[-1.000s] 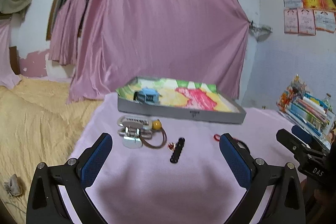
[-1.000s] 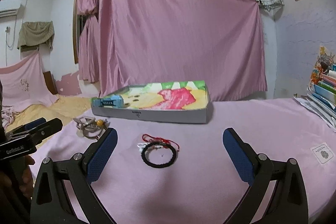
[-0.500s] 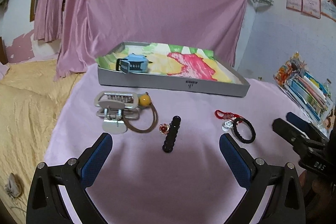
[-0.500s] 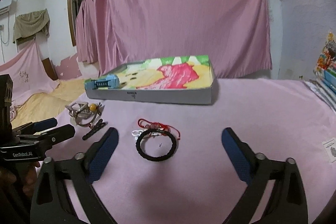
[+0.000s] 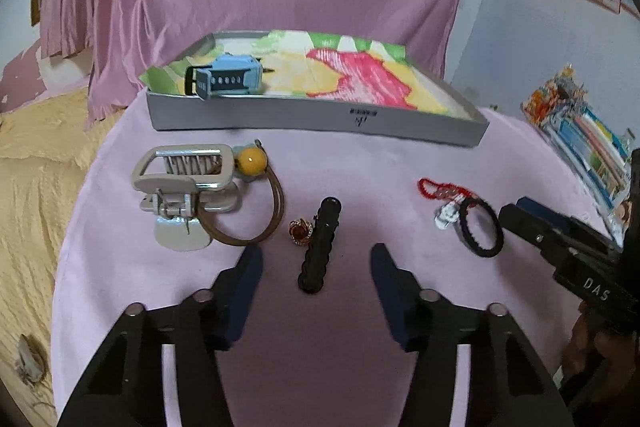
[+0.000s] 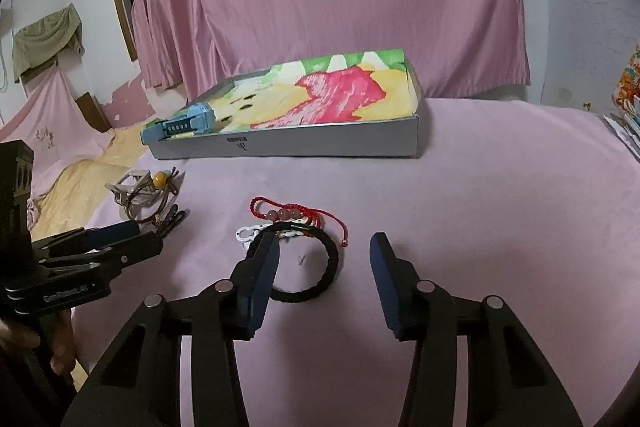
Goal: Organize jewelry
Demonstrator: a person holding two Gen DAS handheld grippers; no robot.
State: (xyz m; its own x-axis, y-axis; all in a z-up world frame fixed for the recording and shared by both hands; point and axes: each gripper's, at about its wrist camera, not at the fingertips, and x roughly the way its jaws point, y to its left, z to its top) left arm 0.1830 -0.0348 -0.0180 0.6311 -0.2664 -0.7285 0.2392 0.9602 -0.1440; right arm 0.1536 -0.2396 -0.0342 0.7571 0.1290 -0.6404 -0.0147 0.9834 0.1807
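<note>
Watch (image 5: pixel 230 79) alone in grey tray (image 5: pixel 320 123)

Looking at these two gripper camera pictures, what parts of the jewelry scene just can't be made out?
- Black braided ring bracelet: right wrist view, its left side hides behind the right gripper's finger.
- Small gold-red ornament: left wrist view, too small to identify.
- Label on the grey tray: both views, print too small to read.
- Stack of colourful books: left wrist view, blurred, cut by the edge.
</note>
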